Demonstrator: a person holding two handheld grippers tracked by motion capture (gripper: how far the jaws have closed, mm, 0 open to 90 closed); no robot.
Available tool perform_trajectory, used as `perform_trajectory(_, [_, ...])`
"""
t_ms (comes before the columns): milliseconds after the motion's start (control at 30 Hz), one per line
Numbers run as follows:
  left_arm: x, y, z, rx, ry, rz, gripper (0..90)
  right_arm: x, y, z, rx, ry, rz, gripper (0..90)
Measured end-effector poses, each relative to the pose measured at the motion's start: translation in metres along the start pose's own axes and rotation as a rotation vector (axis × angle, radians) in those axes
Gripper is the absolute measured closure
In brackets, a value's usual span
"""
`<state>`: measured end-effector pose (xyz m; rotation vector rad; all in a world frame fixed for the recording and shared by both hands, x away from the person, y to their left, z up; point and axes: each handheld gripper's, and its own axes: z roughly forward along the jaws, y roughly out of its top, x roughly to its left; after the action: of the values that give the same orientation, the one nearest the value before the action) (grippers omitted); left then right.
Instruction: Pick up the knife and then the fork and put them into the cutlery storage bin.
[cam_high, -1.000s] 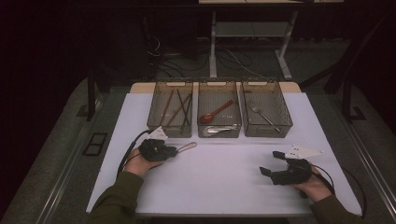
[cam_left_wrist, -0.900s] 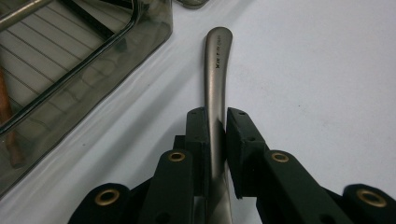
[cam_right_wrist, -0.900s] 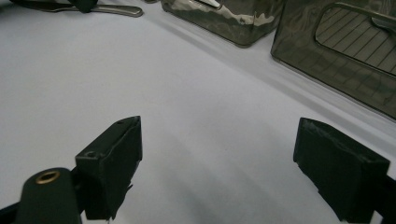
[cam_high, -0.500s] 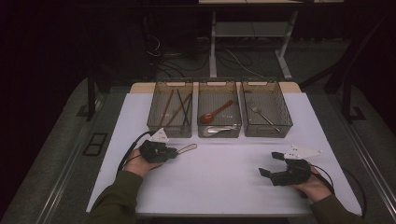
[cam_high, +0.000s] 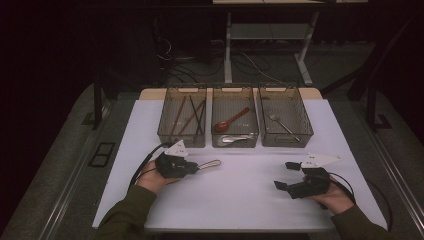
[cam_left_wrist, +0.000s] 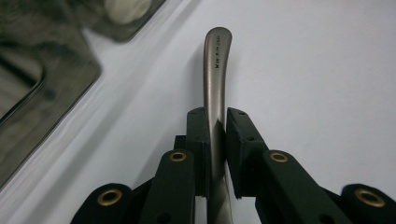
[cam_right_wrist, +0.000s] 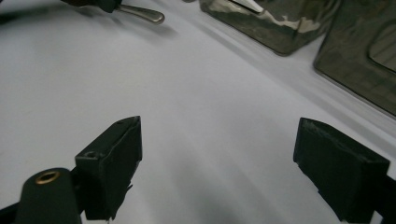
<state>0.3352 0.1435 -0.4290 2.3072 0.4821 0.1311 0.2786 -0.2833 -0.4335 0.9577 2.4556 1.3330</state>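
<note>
**Metal handle pinched in my left fingers, right fingers wide**

My left gripper (cam_high: 192, 166) clamps a metal utensil handle (cam_left_wrist: 215, 79) just in front of the left bin (cam_high: 182, 136), lifted over the white bench (cam_high: 240, 195). Open bench stretches from that bin toward my right gripper (cam_high: 285, 176), whose fingers (cam_right_wrist: 112, 158) gape wide with nothing between them. My left gripper view shows lettering stamped on the handle.

Utensil handle (cam_left_wrist: 215, 79) in the left hand-held gripper (cam_left_wrist: 215, 140): brushed metal, satin sheen, small stamped lettering; the gripper itself is matt black plastic with brass-looking inserts. Table (cam_high: 240, 200) surface is smooth, matt white. Far bins (cam_high: 235, 122): translucent smoky plastic, glossy; middle one holds a glossy red spoon (cam_high: 231, 120).
</note>
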Motion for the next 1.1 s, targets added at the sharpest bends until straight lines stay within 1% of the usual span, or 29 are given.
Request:
perform_trajectory(67, [-0.004,0.004,0.001,-0.006,-0.016,0.009,78.9,0.000,0.005,0.000,0.009,0.027,-0.003,15.3])
perform_trajectory(133, [-0.009,0.008,0.002,-0.006,-0.034,0.025,78.9,0.001,0.011,0.000,0.019,0.052,-0.035,13.8])
perform_trajectory(167, [-0.012,0.011,0.003,-0.007,-0.049,0.031,78.9,0.001,0.014,-0.001,0.023,0.078,-0.053,13.7])
perform_trajectory(200, [-0.015,0.014,0.004,-0.011,-0.054,0.041,78.9,0.002,0.018,0.000,0.023,0.100,-0.067,13.8])
perform_trajectory(300, [-0.022,0.022,0.006,-0.020,-0.086,0.065,78.9,0.003,0.028,0.002,0.047,0.152,-0.087,14.4])
perform_trajectory(367, [-0.028,0.028,0.008,-0.028,-0.105,0.084,78.9,0.005,0.034,0.005,0.078,0.161,-0.112,14.9])
perform_trajectory(400, [-0.031,0.032,0.010,-0.030,-0.110,0.096,78.9,0.006,0.036,0.007,0.083,0.166,-0.127,15.1])
perform_trajectory(467, [-0.037,0.038,0.012,-0.027,-0.126,0.122,78.9,0.008,0.041,0.010,0.097,0.178,-0.139,15.1])
perform_trajectory(533, [-0.045,0.046,0.016,-0.023,-0.149,0.147,78.9,0.011,0.048,0.014,0.116,0.183,-0.165,15.2])
perform_trajectory(567, [-0.050,0.050,0.019,-0.023,-0.162,0.160,78.9,0.012,0.050,0.017,0.123,0.197,-0.172,15.5])
perform_trajectory(633, [-0.056,0.056,0.023,-0.018,-0.180,0.186,78.9,0.016,0.057,0.021,0.141,0.225,-0.191,18.9])
perform_trajectory(667, [-0.060,0.059,0.026,-0.014,-0.189,0.199,78.9,0.017,0.059,0.022,0.149,0.237,-0.193,20.5])
perform_trajectory(733, [-0.066,0.066,0.031,-0.012,-0.210,0.229,78.9,0.020,0.064,0.026,0.167,0.263,-0.208,21.3])
perform_trajectory(767, [-0.068,0.070,0.033,-0.011,-0.211,0.257,78.9,0.021,0.067,0.028,0.177,0.275,-0.226,22.0])
perform_trajectory(800, [-0.071,0.072,0.036,-0.012,-0.219,0.264,78.9,0.023,0.069,0.030,0.184,0.289,-0.228,22.6])
perform_trajectory(867, [-0.076,0.078,0.039,-0.012,-0.230,0.284,78.8,0.024,0.072,0.035,0.205,0.304,-0.270,24.3])
perform_trajectory(967, [-0.081,0.085,0.044,-0.007,-0.243,0.304,78.8,0.028,0.074,0.041,0.229,0.345,-0.285,28.4])
perform_trajectory(1000, [-0.082,0.086,0.045,-0.004,-0.246,0.313,78.9,0.029,0.075,0.044,0.248,0.362,-0.302,30.7])
perform_trajectory(1067, [-0.084,0.089,0.046,0.000,-0.248,0.322,78.8,0.032,0.075,0.048,0.272,0.389,-0.309,35.4])
perform_trajectory(1100, [-0.085,0.090,0.047,-0.003,-0.248,0.324,78.8,0.034,0.075,0.050,0.283,0.399,-0.320,37.9])
